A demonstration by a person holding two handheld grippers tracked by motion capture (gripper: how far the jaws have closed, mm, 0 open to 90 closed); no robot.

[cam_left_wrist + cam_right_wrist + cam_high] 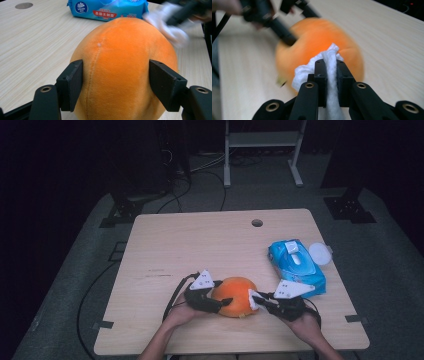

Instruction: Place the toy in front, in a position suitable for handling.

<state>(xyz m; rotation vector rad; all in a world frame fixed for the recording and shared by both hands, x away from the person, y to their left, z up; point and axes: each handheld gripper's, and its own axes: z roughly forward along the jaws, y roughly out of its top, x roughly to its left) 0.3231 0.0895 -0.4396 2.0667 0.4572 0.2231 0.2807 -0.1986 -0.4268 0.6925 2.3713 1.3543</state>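
An orange plush ball (235, 296) with a stitched seam rests on the wooden table (200, 240) near its front edge. My left gripper (220, 301) comes at it from the left, and in the left gripper view both black pads (72, 82) press into the sides of the plush (120, 62). From the right, my right gripper (257, 300) is shut on a crumpled white wipe (329, 57). The wipe (253, 299) touches the right side of the plush (317, 42). The right gripper view is blurred.
A blue pack of wet wipes (296, 265) lies to the right behind the plush, with a round white lid (320, 253) beside it near the table's right edge. A cable hole (257, 223) sits near the far edge. Black cables trail over the floor.
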